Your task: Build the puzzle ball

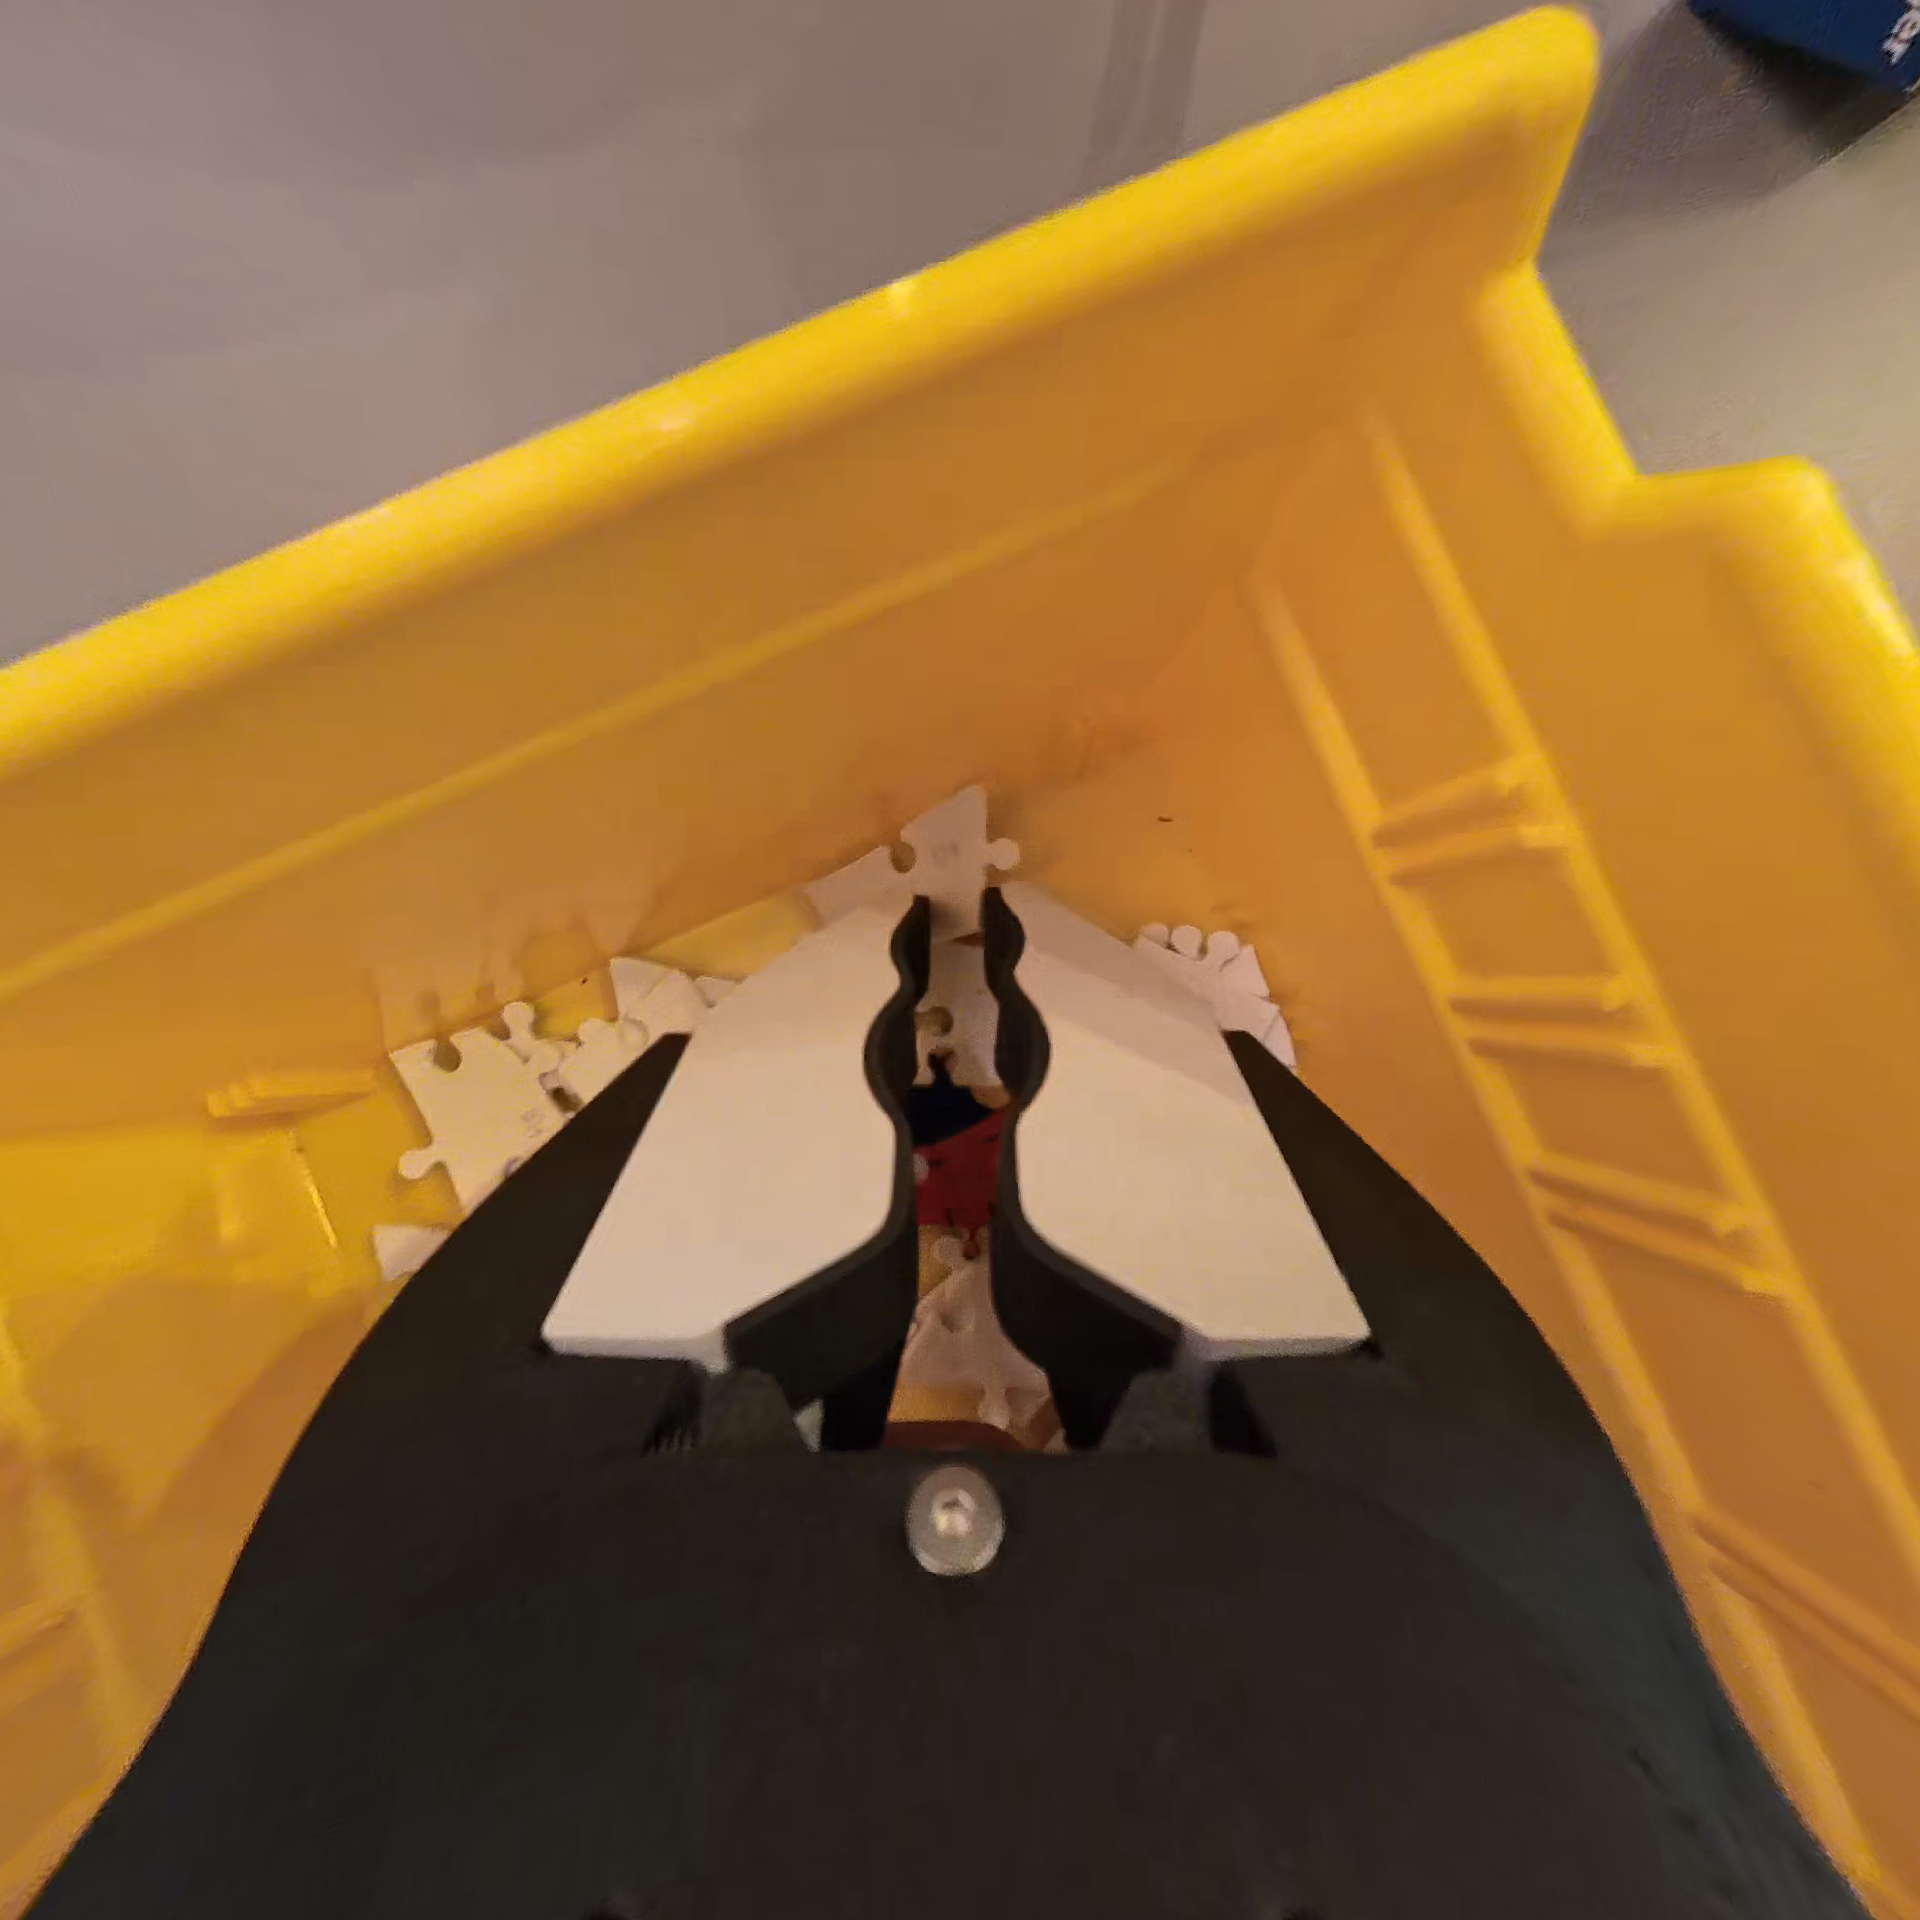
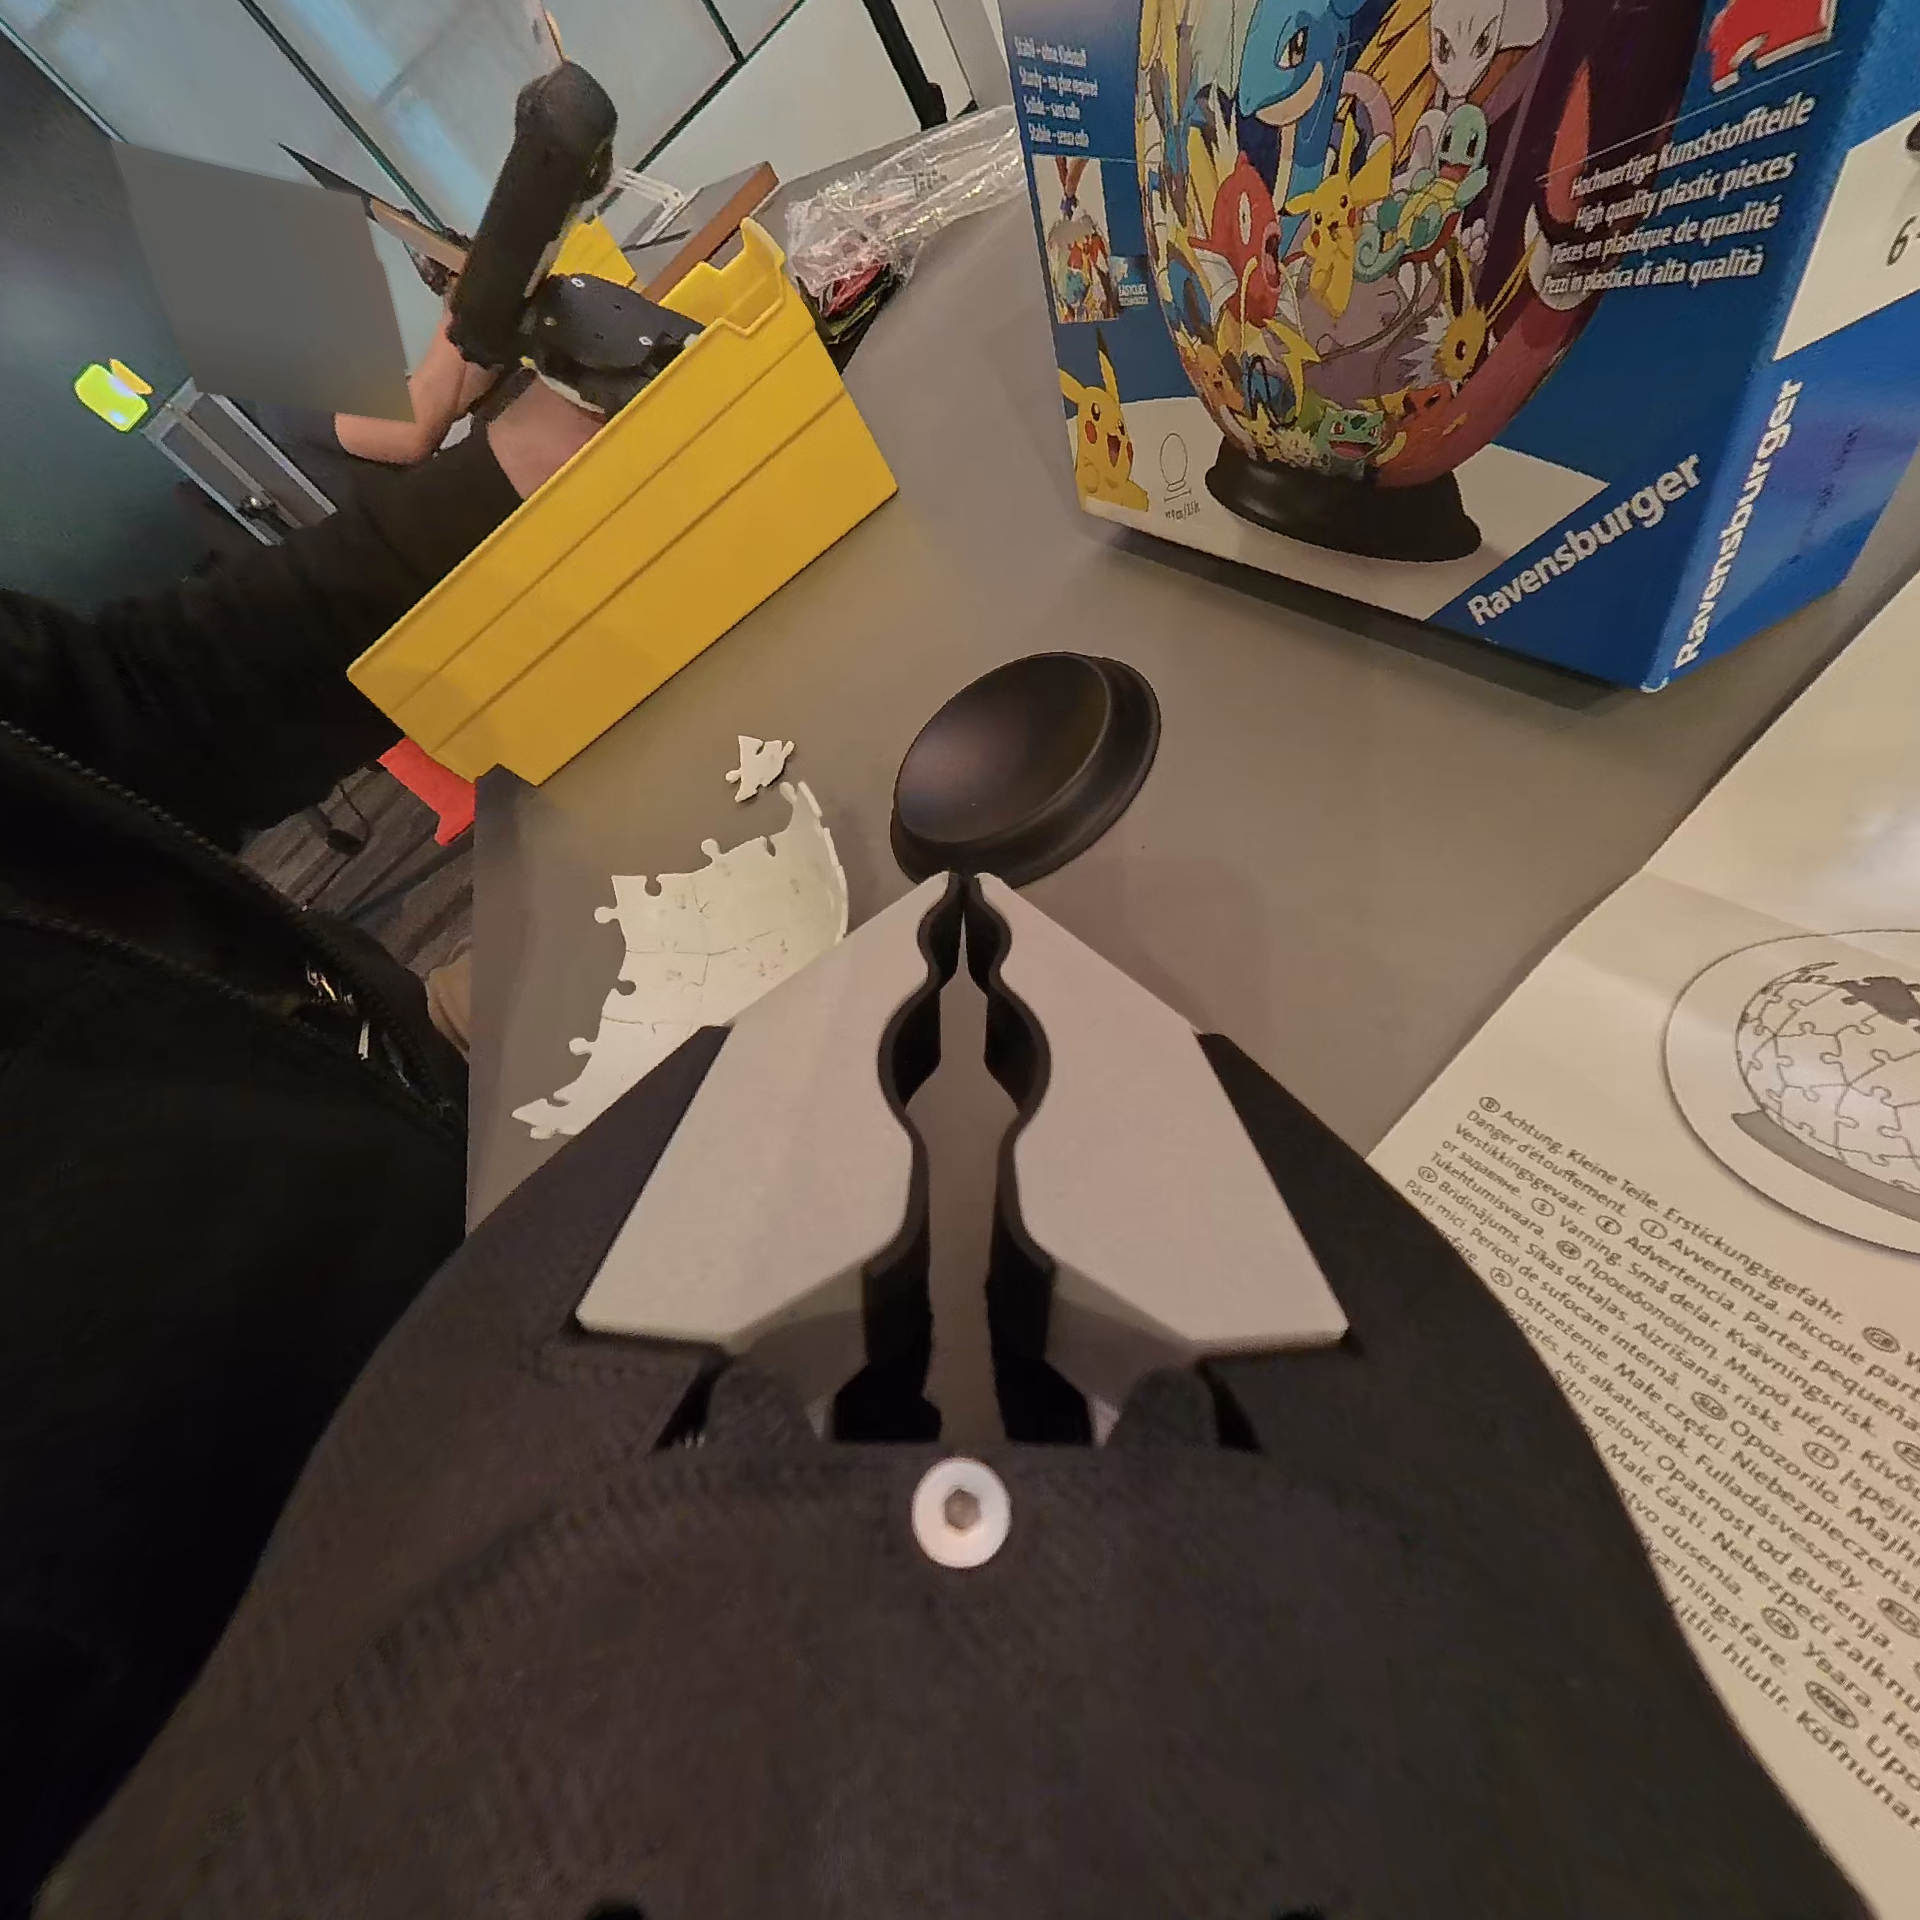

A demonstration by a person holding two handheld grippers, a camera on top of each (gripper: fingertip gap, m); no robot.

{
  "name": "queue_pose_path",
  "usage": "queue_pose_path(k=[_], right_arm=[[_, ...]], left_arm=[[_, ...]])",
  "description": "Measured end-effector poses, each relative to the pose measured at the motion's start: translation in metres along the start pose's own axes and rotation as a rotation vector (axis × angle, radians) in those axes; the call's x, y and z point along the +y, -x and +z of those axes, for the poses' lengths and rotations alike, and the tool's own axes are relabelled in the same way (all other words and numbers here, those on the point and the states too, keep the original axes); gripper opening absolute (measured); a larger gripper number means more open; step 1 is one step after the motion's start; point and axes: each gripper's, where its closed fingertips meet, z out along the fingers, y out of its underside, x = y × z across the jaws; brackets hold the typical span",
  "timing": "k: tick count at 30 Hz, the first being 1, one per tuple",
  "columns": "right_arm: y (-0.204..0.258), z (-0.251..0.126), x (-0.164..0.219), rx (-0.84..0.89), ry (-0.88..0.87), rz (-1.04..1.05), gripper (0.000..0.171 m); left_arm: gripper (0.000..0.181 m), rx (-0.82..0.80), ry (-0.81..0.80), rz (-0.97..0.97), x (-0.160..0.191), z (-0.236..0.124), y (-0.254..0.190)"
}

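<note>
My left gripper [image 1: 956, 906] reaches into the yellow bin [image 1: 727, 582], with its jaws closed on a white puzzle piece [image 1: 951, 847] that stands up against the bin's far wall. More loose puzzle pieces [image 1: 488, 1091], white side up, lie on the bin floor around the fingers, with a red and blue piece [image 1: 956, 1143] below them. My right gripper [image 2: 961, 888] is shut and empty above the grey table, just in front of the black ball stand [image 2: 1023, 769]. A curved, joined section of white pieces [image 2: 717, 945] lies to its left, with one loose piece [image 2: 758, 767] beside it.
In the right wrist view the yellow bin [image 2: 623, 540] stands at the back left with the left gripper [image 2: 561, 312] inside it. The blue puzzle box [image 2: 1455, 312] stands at the back right. An instruction sheet [image 2: 1714, 1299] lies on the right. Clear plastic bags [image 2: 904, 197] lie behind the bin. The tips of one gripper are about 40 centimetres away from the tips of the other.
</note>
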Motion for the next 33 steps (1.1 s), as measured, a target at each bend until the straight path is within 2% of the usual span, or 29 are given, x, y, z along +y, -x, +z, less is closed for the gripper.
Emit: queue_pose_path(k=[8,10,11,15,16,19,28,32,33], right_arm=[[0.001,0.0,0.0,-0.005,0.004,-0.008,0.0],[0.001,0.001,0.001,-0.004,0.008,-0.011,0.0],[0.001,0.001,0.001,-0.004,0.007,-0.011,0.0],[0.002,0.0,0.001,-0.003,0.006,-0.012,0.0],[0.001,0.0,0.001,-0.003,0.005,-0.011,0.0],[0.002,0.0,0.001,-0.005,0.004,-0.01,0.0],[0.002,-0.001,0.0,-0.01,-0.001,-0.006,0.0],[0.002,-0.001,-0.001,-0.014,-0.004,-0.006,0.0],[0.002,-0.001,-0.001,-0.014,-0.004,-0.006,0.0]], left_arm=[[0.023,-0.062,0.019,0.074,-0.001,-0.001,0.008],[0.035,-0.032,0.058,0.099,0.004,0.006,0.0],[0.052,-0.07,0.068,0.106,0.004,0.006,0.005],[0.064,-0.046,0.066,0.023,0.004,0.008,0.01],[0.064,-0.032,0.068,0.01,0.005,0.008,0.01],[0.035,0.016,0.046,-0.009,0.002,0.01,0.003],[0.029,0.016,0.009,-0.03,0.001,0.008,0.009],[0.002,0.027,-0.083,-0.049,-0.012,-0.012,0.013],[0.002,0.01,-0.087,-0.043,-0.012,-0.016,0.016]])
